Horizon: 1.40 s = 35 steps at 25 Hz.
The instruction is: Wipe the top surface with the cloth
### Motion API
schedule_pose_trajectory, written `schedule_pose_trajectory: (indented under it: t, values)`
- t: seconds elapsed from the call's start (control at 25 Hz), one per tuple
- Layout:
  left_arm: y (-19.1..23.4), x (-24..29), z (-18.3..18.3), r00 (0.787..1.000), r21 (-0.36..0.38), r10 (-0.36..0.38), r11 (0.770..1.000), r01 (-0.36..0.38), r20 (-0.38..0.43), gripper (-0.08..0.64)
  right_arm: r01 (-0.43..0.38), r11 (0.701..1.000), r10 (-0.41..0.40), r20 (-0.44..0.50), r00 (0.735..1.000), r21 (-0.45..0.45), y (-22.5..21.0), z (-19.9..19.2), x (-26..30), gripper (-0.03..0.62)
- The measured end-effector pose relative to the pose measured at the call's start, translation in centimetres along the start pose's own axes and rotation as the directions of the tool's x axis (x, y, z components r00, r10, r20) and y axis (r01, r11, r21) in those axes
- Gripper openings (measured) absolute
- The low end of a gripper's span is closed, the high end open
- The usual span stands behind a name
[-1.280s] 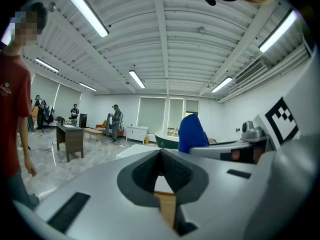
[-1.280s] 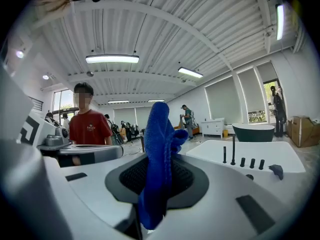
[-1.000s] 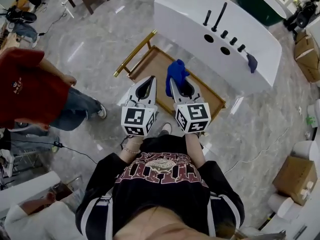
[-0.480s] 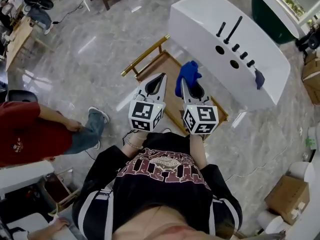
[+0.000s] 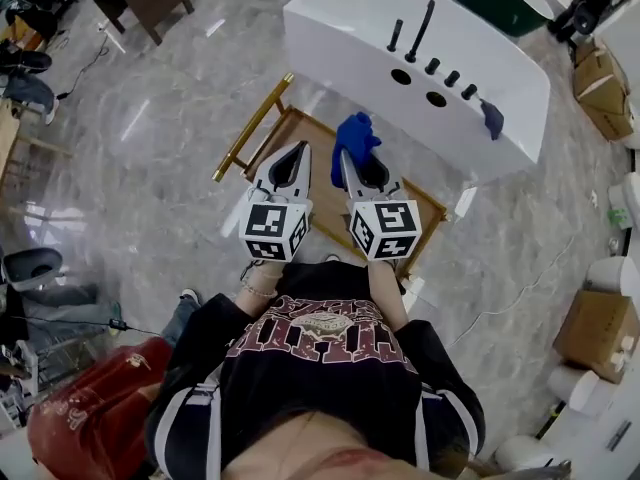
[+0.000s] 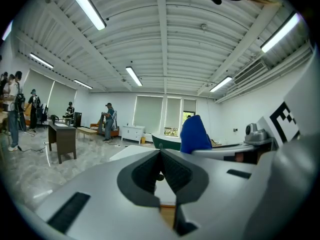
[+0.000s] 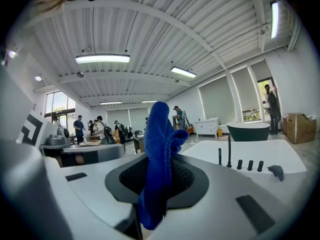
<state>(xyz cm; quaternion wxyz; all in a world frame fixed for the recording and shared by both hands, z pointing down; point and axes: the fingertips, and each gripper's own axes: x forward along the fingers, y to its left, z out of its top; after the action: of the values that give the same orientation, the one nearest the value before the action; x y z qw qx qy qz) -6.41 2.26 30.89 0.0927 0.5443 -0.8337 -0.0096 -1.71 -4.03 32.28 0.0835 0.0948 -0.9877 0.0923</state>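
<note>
My right gripper (image 5: 345,156) is shut on a bright blue cloth (image 5: 353,136) that sticks up past its fingertips; in the right gripper view the cloth (image 7: 160,154) hangs pinched between the jaws. My left gripper (image 5: 299,149) is shut with nothing in it, its jaws meeting at the tips (image 6: 161,152). Both are held side by side above a wooden-topped table (image 5: 323,198) with a gold frame. Beyond it stands a white bathtub (image 5: 340,23) with a flat top ledge and black tap fittings (image 5: 420,30). The left gripper view shows the blue cloth (image 6: 195,134) to its right.
A small dark blue rag (image 5: 491,118) lies on the tub's right end, also seen as the rag (image 7: 275,171). Cardboard boxes (image 5: 595,333) stand at the right. A person in red (image 5: 95,418) crouches at bottom left. Desks and several people fill the far room.
Both grippers keep their pose over the wooden table, cloth still held. The head camera swung slightly. The person in red moved from the left edge down to the bottom left.
</note>
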Motion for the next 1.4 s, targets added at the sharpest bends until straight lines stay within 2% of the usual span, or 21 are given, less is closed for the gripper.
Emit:
schedule_pose_trajectory:
  t: [0.2, 0.4, 0.48, 0.6, 0.76, 0.92, 1.08, 1.4]
  values:
    - [2.5, 3.7, -0.6, 0.993, 0.007, -0.108, 0.994, 0.109, -0.050, 0.048, 0.118, 0.993, -0.118, -0.016, 0.993, 0.029, -1.6, -0.2, 3.3, 0.089]
    - [3.9, 7.4, -1.6, 0.967, 0.028, -0.225, 0.973, 0.230, -0.119, 0.048, 0.248, 0.966, -0.245, -0.038, 0.969, 0.073, -3.3, -1.2, 5.2, 0.089]
    - [4.2, 8.7, -1.7, 0.960, 0.033, -0.247, 0.967, 0.253, -0.129, 0.048, 0.276, 0.958, -0.273, -0.039, 0.961, 0.080, -3.8, -1.1, 5.6, 0.089]
    - [3.8, 10.2, -2.0, 0.950, 0.030, -0.280, 0.958, 0.286, -0.138, 0.048, 0.308, 0.948, -0.306, -0.037, 0.951, 0.078, -4.4, -1.2, 5.6, 0.089]
    - [1.9, 10.7, -3.1, 0.921, 0.020, -0.355, 0.932, 0.362, -0.159, 0.048, 0.368, 0.927, -0.364, -0.061, 0.929, 0.072, -5.0, -2.2, 4.5, 0.089]
    - [1.8, 10.5, -4.0, 0.907, 0.018, -0.385, 0.919, 0.393, -0.173, 0.048, 0.388, 0.919, -0.382, -0.075, 0.921, 0.074, -4.7, -3.1, 4.6, 0.089]
    - [3.1, 9.7, -5.3, 0.884, 0.032, -0.421, 0.899, 0.436, -0.204, 0.048, 0.439, 0.893, -0.431, -0.091, 0.898, 0.098, -4.0, -4.6, 4.9, 0.089]
    - [8.1, 8.8, -5.7, 0.898, 0.041, -0.385, 0.915, 0.402, -0.214, 0.048, 0.456, 0.887, -0.442, -0.147, 0.885, 0.075, -1.7, -6.6, 7.2, 0.089]
